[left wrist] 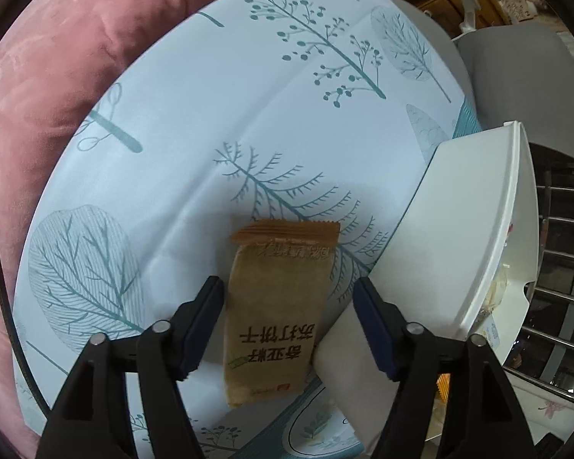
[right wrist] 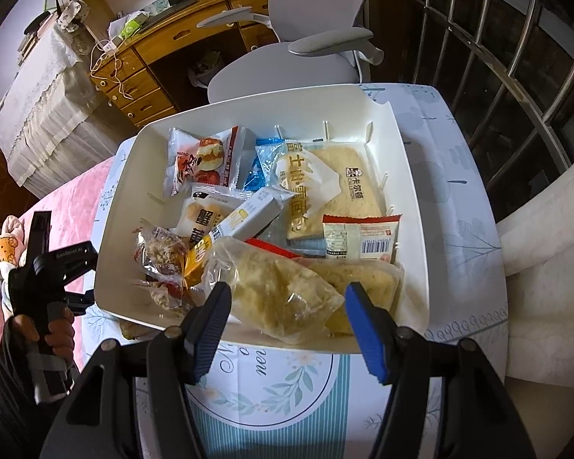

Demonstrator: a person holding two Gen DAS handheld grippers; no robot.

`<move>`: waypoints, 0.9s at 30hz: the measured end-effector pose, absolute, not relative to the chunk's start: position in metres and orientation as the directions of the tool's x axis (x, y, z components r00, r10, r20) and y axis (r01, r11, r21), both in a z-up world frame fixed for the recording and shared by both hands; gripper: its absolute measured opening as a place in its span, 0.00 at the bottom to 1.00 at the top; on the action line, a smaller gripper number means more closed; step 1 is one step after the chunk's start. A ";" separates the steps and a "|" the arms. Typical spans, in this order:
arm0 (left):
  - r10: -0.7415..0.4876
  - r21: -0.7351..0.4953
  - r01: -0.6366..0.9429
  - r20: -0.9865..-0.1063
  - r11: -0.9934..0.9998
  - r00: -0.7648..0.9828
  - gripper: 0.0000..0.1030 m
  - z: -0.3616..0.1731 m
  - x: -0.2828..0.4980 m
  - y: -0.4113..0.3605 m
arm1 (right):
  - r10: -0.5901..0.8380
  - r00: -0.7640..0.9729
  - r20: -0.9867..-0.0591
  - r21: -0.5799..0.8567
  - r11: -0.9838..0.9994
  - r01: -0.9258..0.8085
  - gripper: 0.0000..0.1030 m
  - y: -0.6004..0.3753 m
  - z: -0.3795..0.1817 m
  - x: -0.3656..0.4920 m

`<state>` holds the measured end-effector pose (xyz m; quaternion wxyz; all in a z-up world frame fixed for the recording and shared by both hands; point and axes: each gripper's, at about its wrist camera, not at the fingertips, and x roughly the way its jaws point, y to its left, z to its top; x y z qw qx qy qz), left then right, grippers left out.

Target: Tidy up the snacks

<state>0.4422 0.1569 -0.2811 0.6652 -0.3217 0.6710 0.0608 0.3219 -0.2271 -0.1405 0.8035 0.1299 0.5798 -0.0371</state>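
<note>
A brown cracker packet (left wrist: 275, 306) lies flat on the tree-print tablecloth (left wrist: 210, 134). My left gripper (left wrist: 287, 287) straddles it, open: the left finger is close beside the packet's edge and the right finger stands clear of it. The white bin (left wrist: 478, 229) is just to the right. In the right wrist view the bin (right wrist: 126, 191) holds several wrapped snacks. My right gripper (right wrist: 287, 292) hangs over its near end, shut on a clear bag of yellowish snack (right wrist: 279, 287) that overlaps the front rim.
A pink cushion (left wrist: 38, 95) borders the table on the left. A grey office chair (right wrist: 287, 69) stands behind the bin, a wooden desk (right wrist: 153, 57) beyond it, and a metal railing (right wrist: 516, 76) on the right. A person's hand (right wrist: 53, 332) grips the other handle left of the bin.
</note>
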 end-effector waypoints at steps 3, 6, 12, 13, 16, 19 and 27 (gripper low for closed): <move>-0.348 -0.338 -0.532 -0.934 0.777 0.085 0.72 -0.283 0.450 0.156 | 0.088 0.320 -0.943 0.165 0.961 0.221 0.60 -0.226 -0.140 0.321; -0.341 -0.332 -0.538 -0.936 0.775 0.086 0.72 -0.283 0.455 0.155 | 0.089 0.314 -0.945 0.168 0.957 0.236 0.60 -0.226 -0.140 0.319; -0.340 -0.344 -0.524 -0.934 0.779 0.108 0.70 -0.282 0.447 0.155 | 0.085 0.312 -0.946 0.170 0.952 0.255 0.60 -0.222 -0.138 0.317; -0.334 -0.338 -0.523 -0.937 0.783 0.107 0.68 -0.281 0.444 0.155 | 0.085 0.312 -0.946 0.170 0.951 0.257 0.60 -0.221 -0.138 0.317; -0.342 -0.348 -0.500 -0.933 0.793 0.106 0.62 -0.278 0.436 0.158 | 0.086 0.315 -0.945 0.174 0.949 0.263 0.60 -0.219 -0.136 0.317; -0.390 -0.395 -0.491 -0.913 0.777 0.117 0.59 -0.279 0.426 0.165 | 0.082 0.321 -0.943 0.172 0.949 0.263 0.60 -0.216 -0.133 0.316; -0.448 -0.487 -0.436 -0.872 0.757 0.197 0.60 -0.266 0.385 0.174 | 0.073 0.334 -0.940 0.174 0.944 0.281 0.60 -0.210 -0.128 0.308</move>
